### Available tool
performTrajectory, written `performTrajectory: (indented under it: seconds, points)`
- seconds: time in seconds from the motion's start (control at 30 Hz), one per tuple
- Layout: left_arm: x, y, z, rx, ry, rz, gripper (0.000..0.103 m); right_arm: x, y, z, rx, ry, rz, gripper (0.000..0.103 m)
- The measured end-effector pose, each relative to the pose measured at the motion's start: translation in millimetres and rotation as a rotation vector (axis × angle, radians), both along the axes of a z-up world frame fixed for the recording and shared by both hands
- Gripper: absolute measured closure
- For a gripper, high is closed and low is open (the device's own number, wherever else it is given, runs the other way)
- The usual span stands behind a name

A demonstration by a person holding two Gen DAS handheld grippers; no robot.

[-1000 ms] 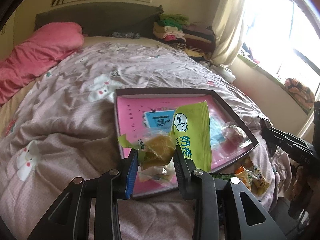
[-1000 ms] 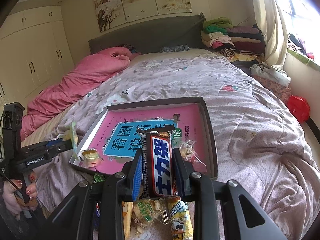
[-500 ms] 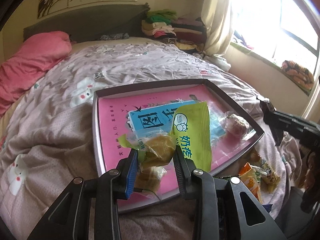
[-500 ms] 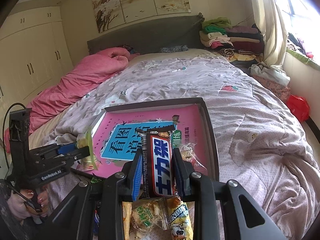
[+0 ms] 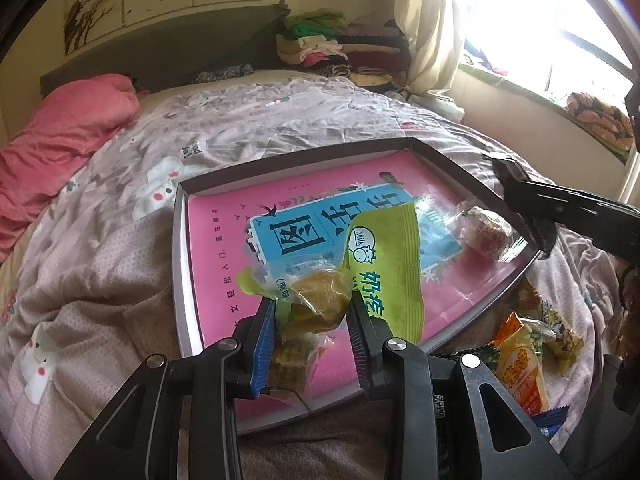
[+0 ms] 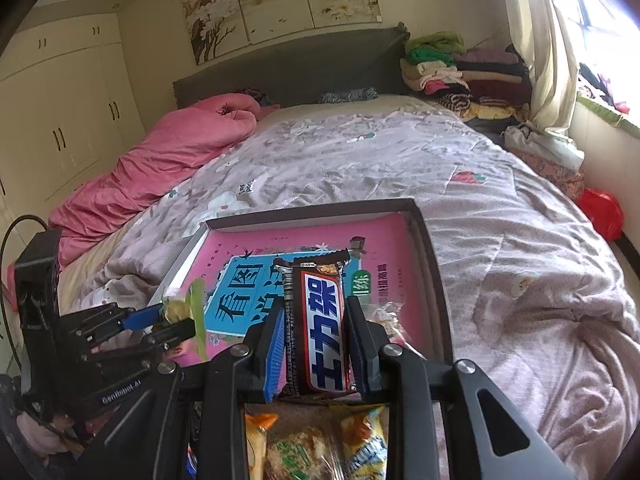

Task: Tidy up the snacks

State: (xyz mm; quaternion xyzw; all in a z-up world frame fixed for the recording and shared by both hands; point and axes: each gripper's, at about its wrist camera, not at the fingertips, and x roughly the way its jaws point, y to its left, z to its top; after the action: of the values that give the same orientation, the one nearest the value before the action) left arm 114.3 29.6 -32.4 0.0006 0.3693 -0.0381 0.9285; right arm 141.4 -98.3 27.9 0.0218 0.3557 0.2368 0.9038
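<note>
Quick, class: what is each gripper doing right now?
Left gripper: shut on a clear-wrapped cake.
Right gripper: shut on a Snickers bar.

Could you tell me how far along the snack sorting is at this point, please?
Partly done. A clear-wrapped sweet already lies in the pink-lined tray. In hand: the left claw grips a green-wrapped cake above the tray, and the right claw holds a Snickers bar. Left: several packets on the bedspread beside the tray.
</note>
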Motion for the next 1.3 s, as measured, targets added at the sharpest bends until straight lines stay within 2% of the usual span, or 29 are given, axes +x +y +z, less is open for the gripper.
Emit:
performTrajectory:
  seconds: [0.23,0.5,0.6,1.3]
  points:
    - [4.5,-2.8,-5.8,0.024,0.014,0.005,0.068,13.7,15.4,-8.4,-0.006,0.02,0.014,0.074]
    - [8.4,-1.4,-7.3,0.016,0.029,-0.003,0.068,23.8,27.7,-22.6,-0.039,0.04,0.021,0.074]
    - [10.0,-3.2,-8.5,0.039,0.045,0.005,0.068,27.0,28.6,-29.1,-0.033,0.059,0.016,0.074]
    - [8.2,-6.1,-8.0,0.018,0.059,-0.026,0.067,26.3,34.1,-49.5,-0.098,0.1,0.017,0.074]
